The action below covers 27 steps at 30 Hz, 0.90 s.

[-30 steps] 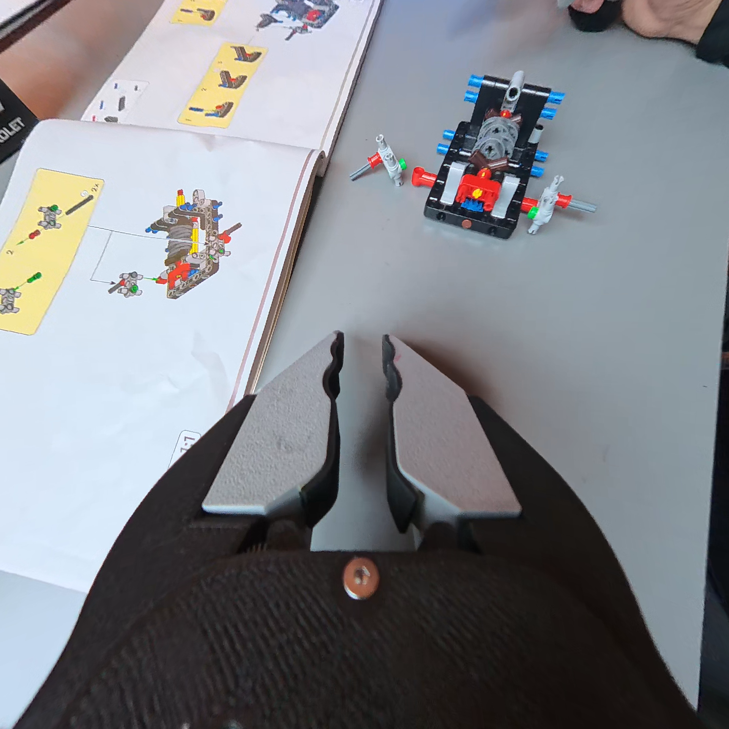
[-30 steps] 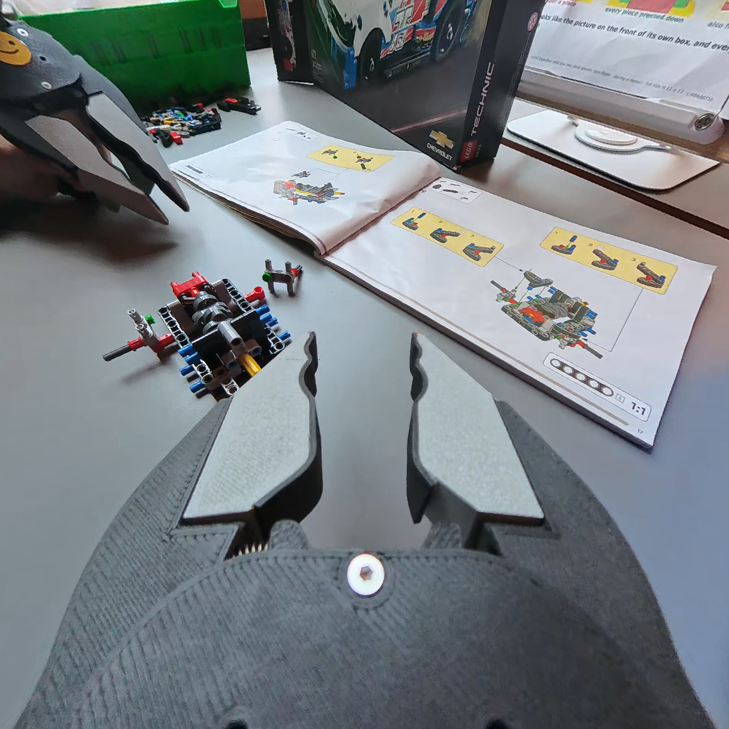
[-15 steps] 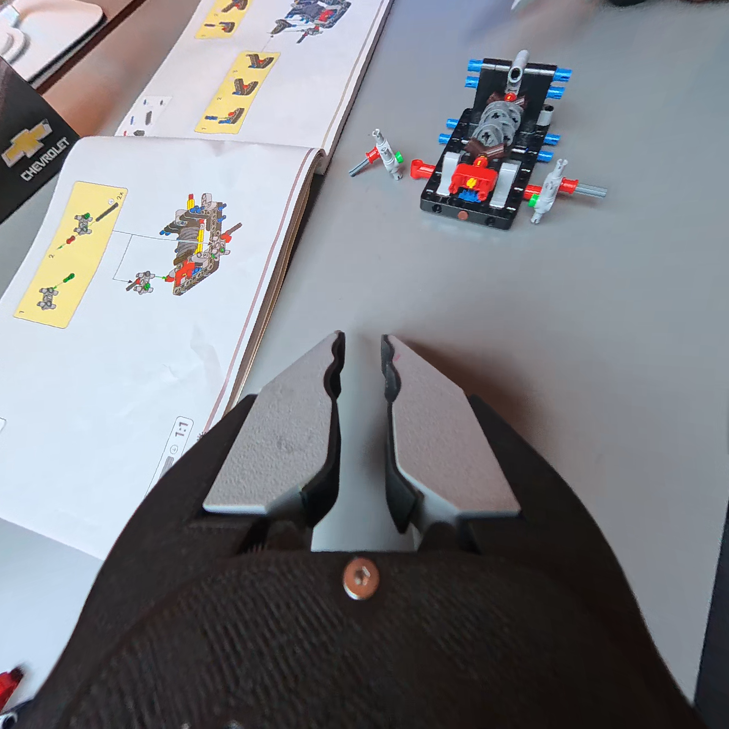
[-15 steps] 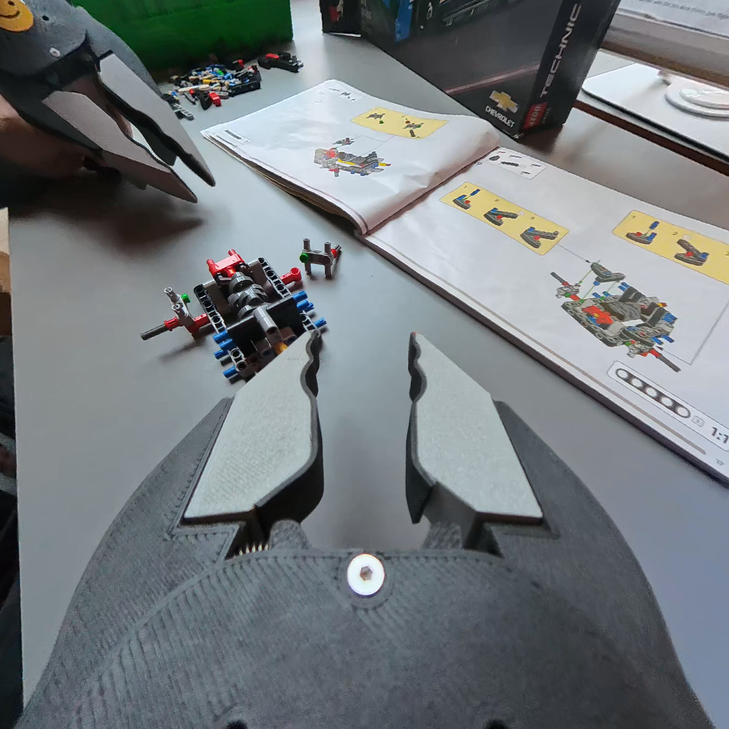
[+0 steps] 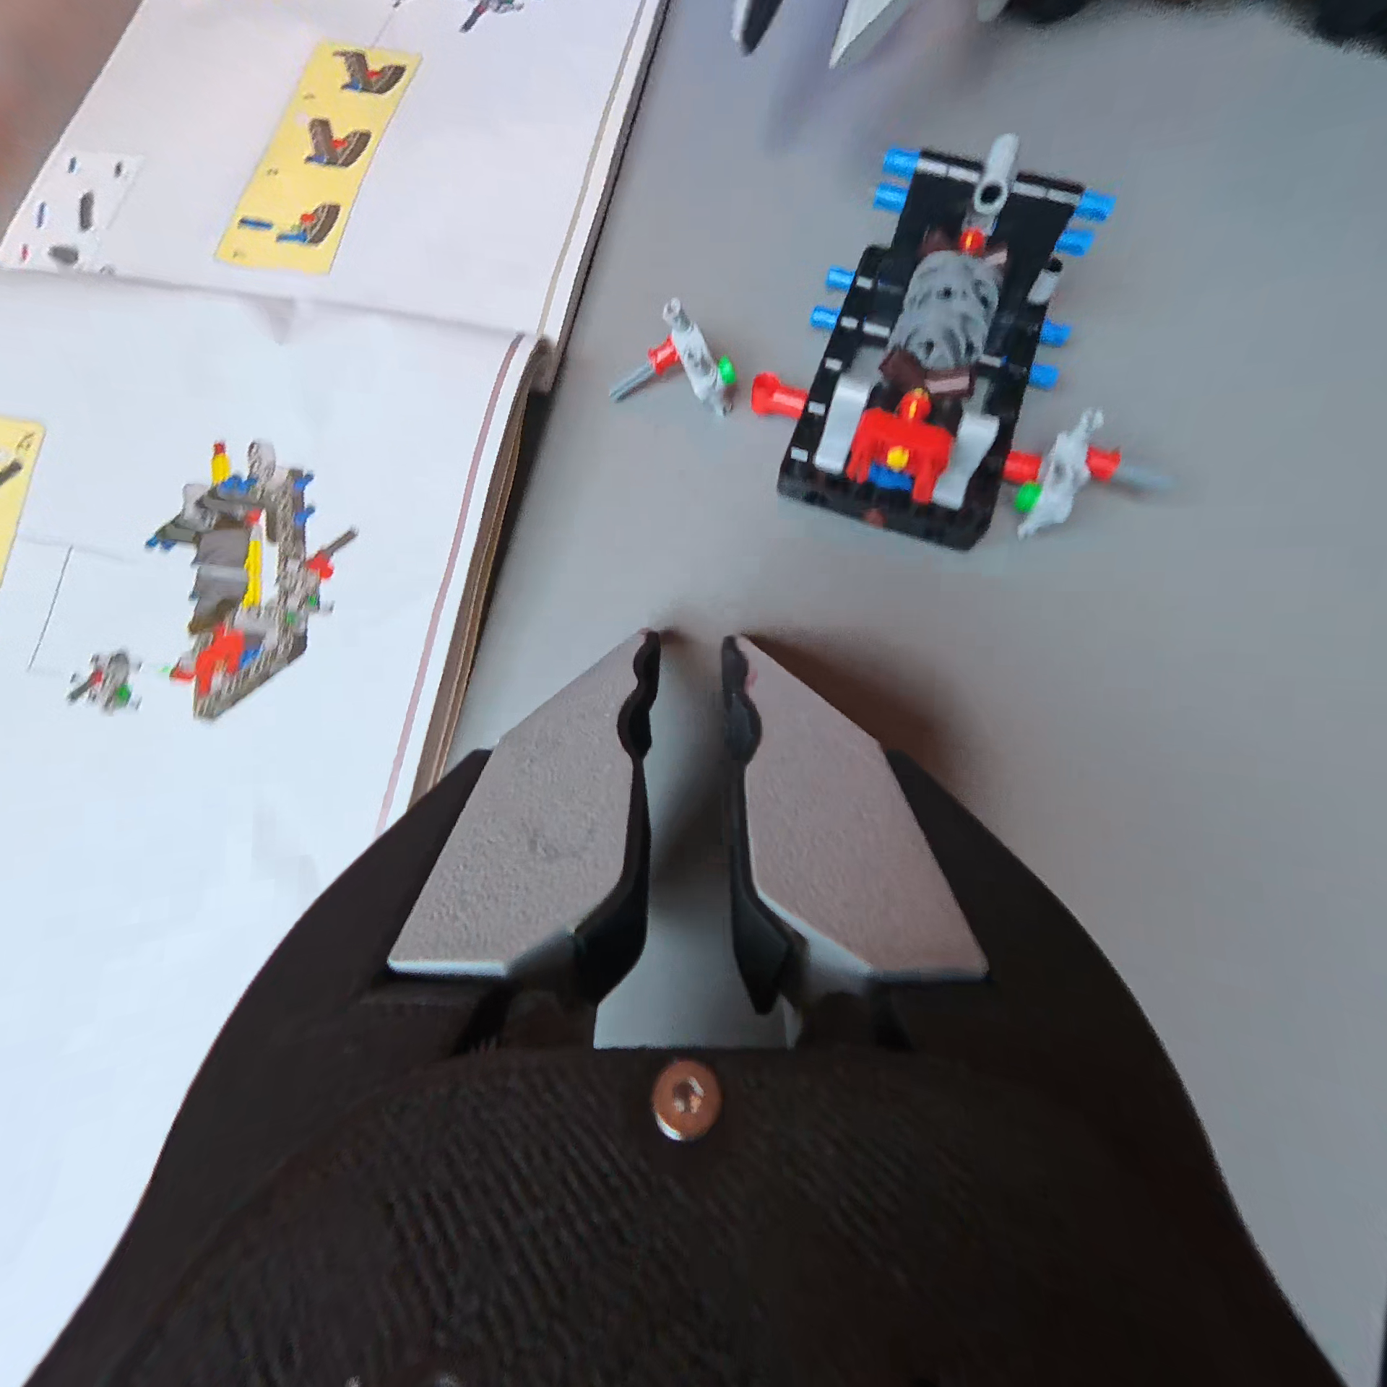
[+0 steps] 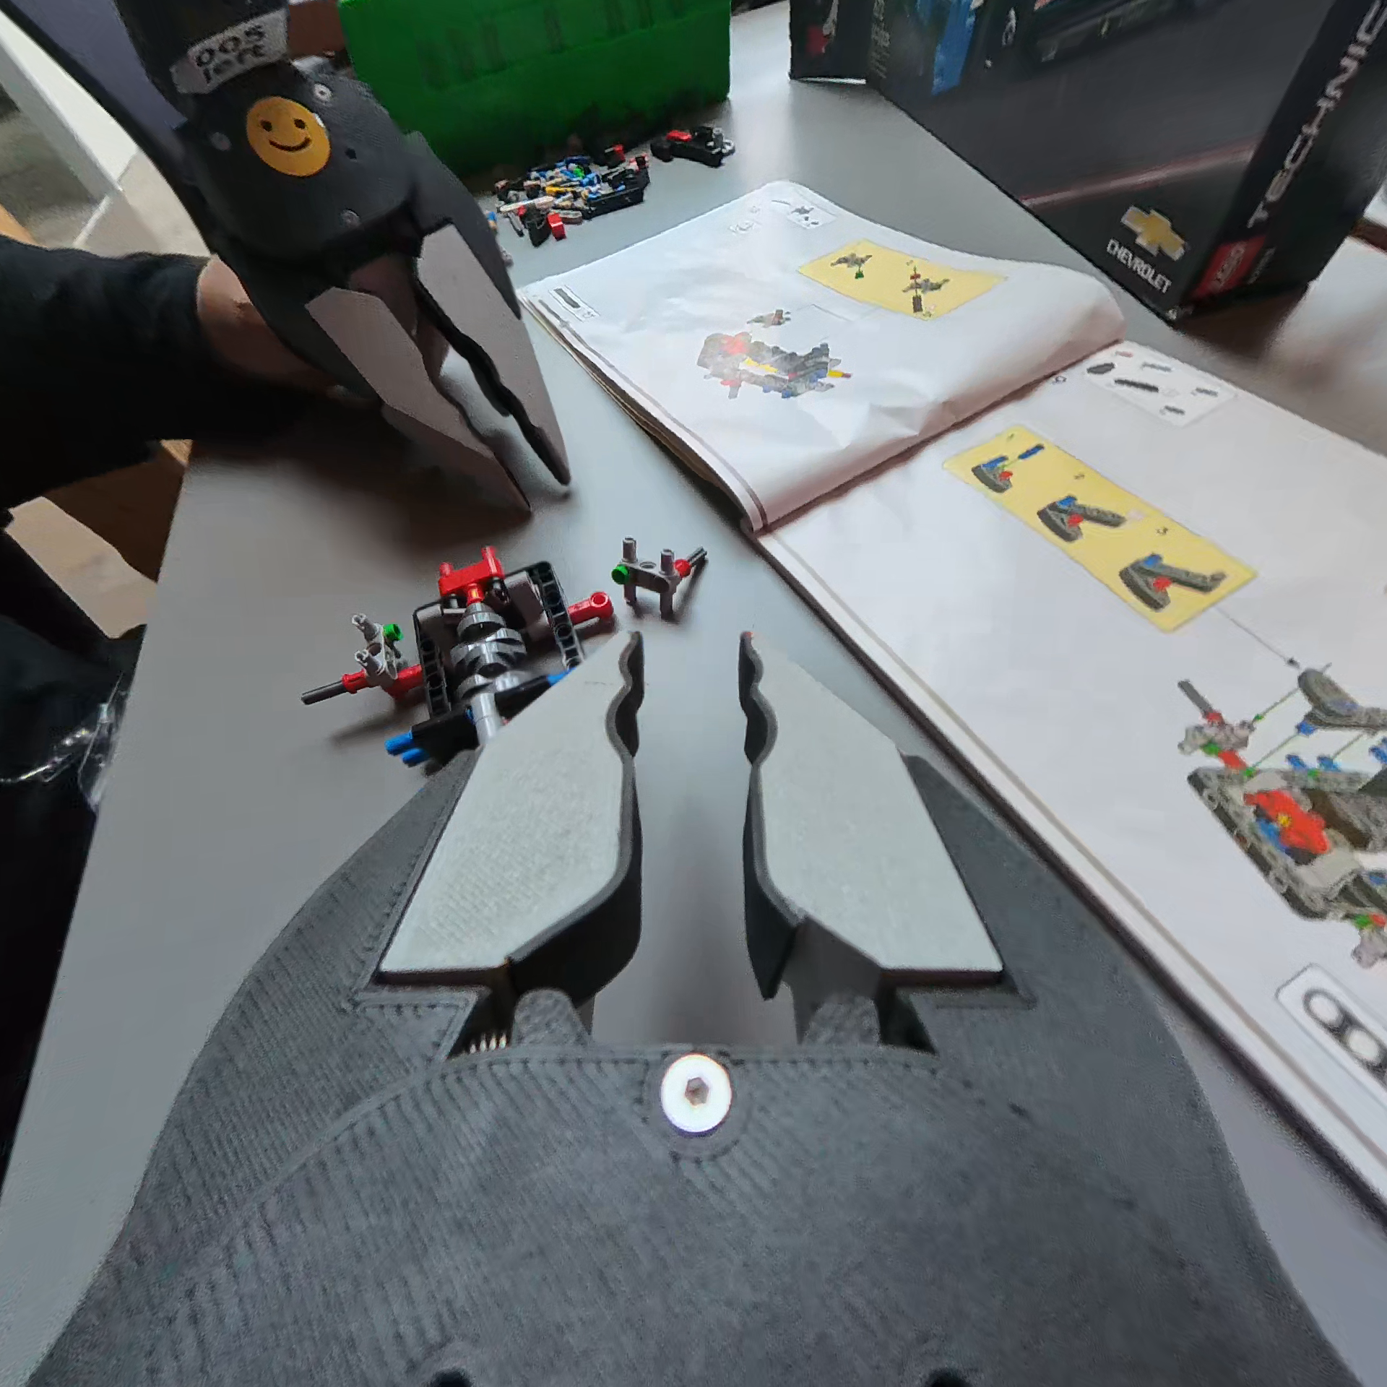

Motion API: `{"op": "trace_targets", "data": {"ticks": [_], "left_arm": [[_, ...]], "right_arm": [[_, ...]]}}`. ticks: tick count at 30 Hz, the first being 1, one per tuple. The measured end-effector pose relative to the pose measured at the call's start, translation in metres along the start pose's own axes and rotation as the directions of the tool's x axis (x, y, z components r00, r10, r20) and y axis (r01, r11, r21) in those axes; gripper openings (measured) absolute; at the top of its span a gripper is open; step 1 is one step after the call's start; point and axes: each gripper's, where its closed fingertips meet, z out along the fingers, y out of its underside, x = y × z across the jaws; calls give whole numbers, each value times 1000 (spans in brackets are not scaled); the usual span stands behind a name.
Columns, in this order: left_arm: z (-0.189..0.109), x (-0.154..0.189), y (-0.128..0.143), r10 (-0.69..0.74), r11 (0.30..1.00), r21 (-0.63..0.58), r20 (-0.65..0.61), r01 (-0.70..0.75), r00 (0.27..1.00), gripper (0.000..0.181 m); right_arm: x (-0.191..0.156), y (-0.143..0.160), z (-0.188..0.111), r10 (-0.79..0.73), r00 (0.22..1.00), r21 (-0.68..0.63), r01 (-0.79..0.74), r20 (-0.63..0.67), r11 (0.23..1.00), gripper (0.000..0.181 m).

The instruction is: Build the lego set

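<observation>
Grey table (image 6: pixel 225 825) filled both views, matte, lit from the far side. Open instruction booklet (image 6: pixel 938 420) lay flat along one edge, the dark set box (image 6: pixel 1126 135) standing behind it. Green bin (image 6: pixel 540 67) sat at the far end with a pile of loose parts (image 6: pixel 578 188) in front.

Partly built black chassis (image 5: pixel 931 360) sat on bare table beside the booklet's spine. One small grey-and-red sub-assembly (image 5: pixel 690 360) lay loose just beside it. A second one (image 5: pixel 1066 473) sat against its other side.

Left gripper (image 5: pixel 690 638) was above the table, short of the chassis, jaws slightly apart, holding nothing. Right gripper (image 6: pixel 690 638) was near the chassis, jaws parted wider, also empty.
</observation>
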Motion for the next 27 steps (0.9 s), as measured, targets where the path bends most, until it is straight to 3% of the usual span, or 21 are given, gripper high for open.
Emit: {"op": "trace_targets", "data": {"ticks": [6,10,14,18,27], "left_arm": [[22,-2,-35,4,999,44,-72,-1,997,14],[32,5,-44,-72,997,22,-198,78,978,23],[39,3,-41,-64,998,4,-208,66,976,22],[42,5,-46,-47,999,16,-218,52,975,18],[46,8,-46,-70,997,-7,-280,71,958,10]], "right_arm": [[-13,-14,22,-198,971,-140,216,130,966,18],[-11,-8,44,-282,938,-278,332,203,902,19],[-12,-1,61,-331,910,-309,399,251,863,19],[-9,8,65,-367,897,-329,434,247,839,2],[-15,10,63,-295,916,-305,372,271,877,1]]}}
